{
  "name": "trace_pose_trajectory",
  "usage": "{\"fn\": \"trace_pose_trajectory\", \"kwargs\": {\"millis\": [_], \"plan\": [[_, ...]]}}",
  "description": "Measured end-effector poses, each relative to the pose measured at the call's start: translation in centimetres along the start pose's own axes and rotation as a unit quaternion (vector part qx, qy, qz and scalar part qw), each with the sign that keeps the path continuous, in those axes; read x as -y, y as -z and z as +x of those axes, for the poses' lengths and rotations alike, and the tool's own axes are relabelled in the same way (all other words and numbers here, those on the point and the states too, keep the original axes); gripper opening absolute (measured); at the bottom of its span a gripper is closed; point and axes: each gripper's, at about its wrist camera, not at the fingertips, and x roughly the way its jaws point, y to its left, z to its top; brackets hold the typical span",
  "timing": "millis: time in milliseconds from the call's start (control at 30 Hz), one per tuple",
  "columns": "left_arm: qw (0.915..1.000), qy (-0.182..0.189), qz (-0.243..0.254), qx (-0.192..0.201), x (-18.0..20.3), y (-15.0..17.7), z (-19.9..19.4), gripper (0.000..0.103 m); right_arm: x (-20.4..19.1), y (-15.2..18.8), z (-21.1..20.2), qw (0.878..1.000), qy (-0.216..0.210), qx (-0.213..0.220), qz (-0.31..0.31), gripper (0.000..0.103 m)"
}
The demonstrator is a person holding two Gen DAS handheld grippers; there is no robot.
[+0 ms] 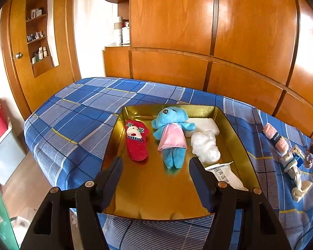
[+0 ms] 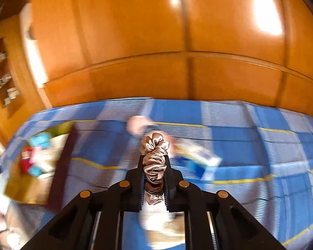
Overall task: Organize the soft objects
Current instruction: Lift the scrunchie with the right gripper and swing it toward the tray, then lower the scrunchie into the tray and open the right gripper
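Left wrist view first: the left claw (image 1: pixel 155 166) sits at the bottom of the frame with its jaws roughly half open and nothing between them, hanging over the near end of a gold tray (image 1: pixel 156 191) that rests on the bed (image 1: pixel 73 125) with the blue plaid cover. Just past the claw tips there's a white wipes packet (image 1: pixel 227 177) in the tray's lower right corner. Further in, left to right: a red fuzzy sock (image 1: pixel 136 142) with a little face on it, a blue plush bear (image 1: pixel 171 135) in a pink dress lying on its back, and a crumpled clear plastic bag (image 1: pixel 205 146). A white pad (image 1: pixel 204 125) lies at the far right end of the tray, with the bear's arm over it. Off to the right on the bed, outside the tray, are a rolled pink sock (image 1: pixel 276 138) and a white sock (image 1: pixel 294 170). Wooden wardrobe panels (image 1: pixel 198 31) fill the background.

Right wrist view is pretty motion-blurred, but the right claw (image 2: pixel 154 158) is clamped tight on a beige satin scrunchie (image 2: pixel 154 156), held up above the bed in the centre of the frame. The tray is a blur at the left edge.
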Motion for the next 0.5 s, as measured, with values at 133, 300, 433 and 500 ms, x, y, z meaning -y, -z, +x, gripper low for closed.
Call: {"fn": "trace_pose_trajectory", "kwargs": {"millis": [133, 300, 433, 500], "plan": [[0.9999, -0.003, -0.007, 0.011, -0.6, -0.2, -0.6, 0.067, -6.1, -0.9, 1.0, 0.995, -0.084, -0.022, -0.051, 0.013], [0.9995, -0.011, -0.015, 0.024, -1.6, -0.5, -1.4, 0.067, -13.8, -0.6, 3.2, 0.978, -0.169, -0.070, -0.105, 0.013], [0.9990, -0.019, -0.022, 0.035, -2.6, -0.6, -2.0, 0.068, -19.8, 0.0, 5.9, 0.958, -0.224, -0.119, -0.133, 0.013], [0.9987, -0.021, -0.024, 0.040, -2.9, -0.6, -2.4, 0.068, -22.1, 0.4, 7.4, 0.951, -0.237, -0.142, -0.140, 0.013]]}}
